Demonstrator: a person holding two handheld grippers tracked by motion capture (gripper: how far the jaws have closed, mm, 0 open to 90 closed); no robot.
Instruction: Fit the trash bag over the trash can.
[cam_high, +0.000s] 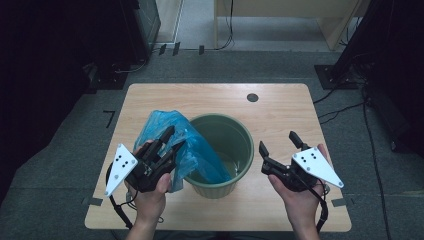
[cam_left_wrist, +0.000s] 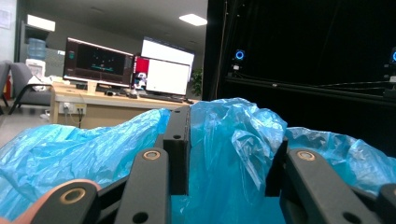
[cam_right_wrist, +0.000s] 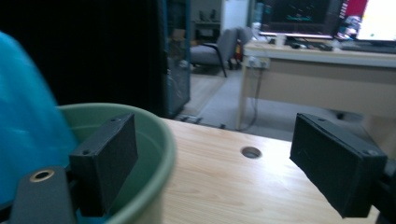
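Over the left rim of the green bin, the left gripper seems to pinch the blue bag, so the empty, wide-open right gripper should catch the opposite edge and spread it evenly.

Dim, soft overhead light; dark edges, bright monitor glare, close foreground blurred
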